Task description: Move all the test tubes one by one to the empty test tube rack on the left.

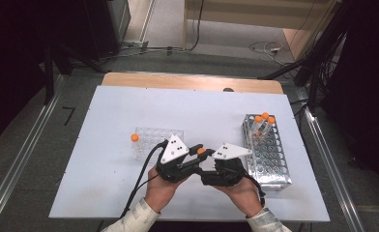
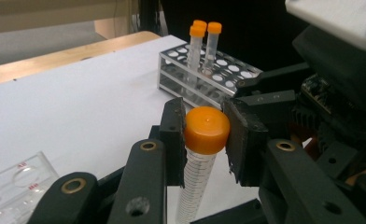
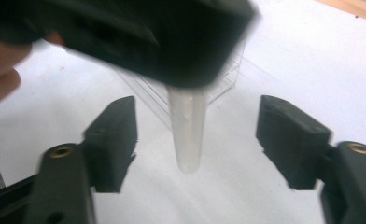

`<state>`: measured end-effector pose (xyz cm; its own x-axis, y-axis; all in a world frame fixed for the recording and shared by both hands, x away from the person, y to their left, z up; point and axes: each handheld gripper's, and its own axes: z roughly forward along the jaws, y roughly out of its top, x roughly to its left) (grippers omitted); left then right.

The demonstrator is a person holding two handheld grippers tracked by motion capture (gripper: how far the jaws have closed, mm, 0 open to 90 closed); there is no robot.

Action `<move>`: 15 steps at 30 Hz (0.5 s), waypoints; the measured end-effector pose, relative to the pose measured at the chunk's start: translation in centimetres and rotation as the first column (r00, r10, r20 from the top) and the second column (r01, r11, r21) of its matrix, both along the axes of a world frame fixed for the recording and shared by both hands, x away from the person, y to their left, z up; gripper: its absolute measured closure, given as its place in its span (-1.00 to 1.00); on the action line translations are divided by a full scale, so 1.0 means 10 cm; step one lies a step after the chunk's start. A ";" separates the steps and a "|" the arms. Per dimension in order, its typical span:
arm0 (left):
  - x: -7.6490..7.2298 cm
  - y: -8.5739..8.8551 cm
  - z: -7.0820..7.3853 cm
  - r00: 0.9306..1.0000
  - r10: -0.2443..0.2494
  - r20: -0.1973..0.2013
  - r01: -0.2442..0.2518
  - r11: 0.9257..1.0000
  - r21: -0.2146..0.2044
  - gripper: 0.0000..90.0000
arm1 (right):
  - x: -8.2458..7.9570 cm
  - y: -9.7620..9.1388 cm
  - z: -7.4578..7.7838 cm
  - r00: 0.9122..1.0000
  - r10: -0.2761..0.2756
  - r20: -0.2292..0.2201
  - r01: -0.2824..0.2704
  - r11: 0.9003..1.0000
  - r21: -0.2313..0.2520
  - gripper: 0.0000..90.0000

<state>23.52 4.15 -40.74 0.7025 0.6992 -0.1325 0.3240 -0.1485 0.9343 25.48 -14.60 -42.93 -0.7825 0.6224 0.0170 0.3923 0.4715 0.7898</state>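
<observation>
A clear tube with an orange cap (image 2: 207,129) hangs upright above the white board, near its front edge. My left gripper (image 2: 204,140) is shut on it, the pads pressing the cap from both sides. In the high view the cap (image 1: 201,151) shows between the two hands. My right gripper (image 3: 197,135) stands open around the tube's tapered lower end (image 3: 188,140), with a wide gap on each side and no pad touching it. In the high view the right gripper (image 1: 204,163) sits just right of the left gripper (image 1: 197,153), jaws pointing toward it.
A metal tube rack (image 1: 269,154) stands at the right, with three orange-capped tubes (image 1: 264,118) at its far end. A clear plastic rack (image 1: 153,140) lies left of centre, with an orange-capped tube (image 1: 135,137) at its left edge. The white board (image 1: 129,106) covers a wooden table.
</observation>
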 end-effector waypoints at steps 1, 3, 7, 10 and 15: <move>0.01 0.02 0.02 1.000 0.003 0.000 -0.003 1.000 -0.003 0.57 | 0.01 0.00 0.00 1.000 0.001 -0.003 -0.001 1.000 -0.001 -0.49; 0.03 0.07 0.04 1.000 0.009 -0.007 -0.009 1.000 -0.011 0.57 | 0.02 -0.01 -0.01 1.000 -0.008 0.001 0.008 1.000 -0.008 -0.55; 0.06 0.16 0.10 1.000 0.028 -0.009 -0.028 0.999 -0.032 0.57 | 0.02 -0.04 0.00 1.000 -0.017 -0.002 0.017 1.000 -0.002 -0.57; 0.07 0.22 0.15 0.999 0.042 0.001 -0.042 0.998 -0.036 0.56 | 0.03 -0.06 0.00 1.000 -0.024 0.003 0.024 1.000 0.001 -0.57; 0.05 0.30 0.20 0.998 0.055 0.009 -0.054 0.998 -0.038 0.57 | 0.03 -0.08 0.00 0.999 -0.033 0.003 0.033 0.999 0.003 -0.57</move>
<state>24.04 7.13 -38.69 0.6650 0.7311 -0.1528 0.3214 -0.0953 0.9421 25.80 -15.44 -42.89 -0.7615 0.6480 0.0169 0.4056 0.4560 0.7922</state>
